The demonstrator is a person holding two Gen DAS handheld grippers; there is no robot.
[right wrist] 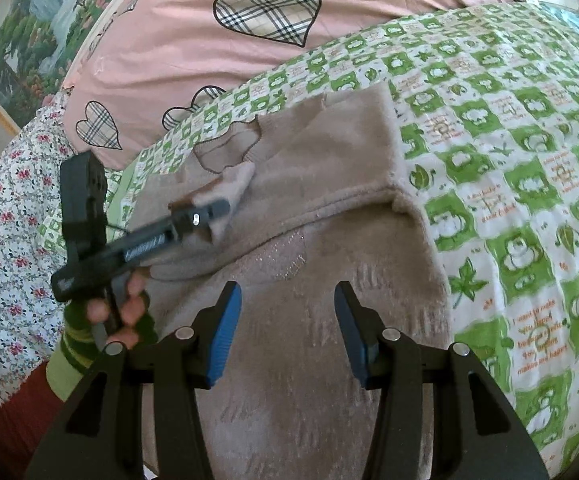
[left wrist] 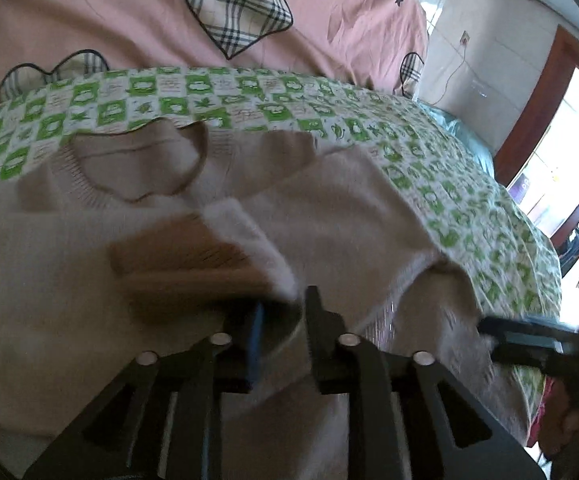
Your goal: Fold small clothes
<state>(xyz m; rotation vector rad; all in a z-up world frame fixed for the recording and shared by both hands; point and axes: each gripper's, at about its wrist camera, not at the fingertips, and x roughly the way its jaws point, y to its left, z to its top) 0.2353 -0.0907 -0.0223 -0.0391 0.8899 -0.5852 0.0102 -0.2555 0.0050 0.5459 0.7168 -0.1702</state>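
Observation:
A small beige knit sweater (left wrist: 329, 216) lies on a green-and-white checked sheet (left wrist: 469, 184), neck hole away from me. One side is folded over the body, as the right wrist view shows (right wrist: 329, 168). My left gripper (left wrist: 283, 304) is shut on the sleeve cuff (left wrist: 249, 236) and holds it above the sweater; it also shows in the right wrist view (right wrist: 219, 210). My right gripper (right wrist: 287, 320) is open and empty above the sweater's lower part; in the left wrist view its tip (left wrist: 489, 326) rests at the sweater's right edge.
A pink quilt with plaid hearts (right wrist: 217, 40) lies behind the sheet. A floral cloth (right wrist: 5, 220) and a framed picture (right wrist: 29, 32) are at the left. A doorway (left wrist: 561, 152) is at the right beyond the bed edge.

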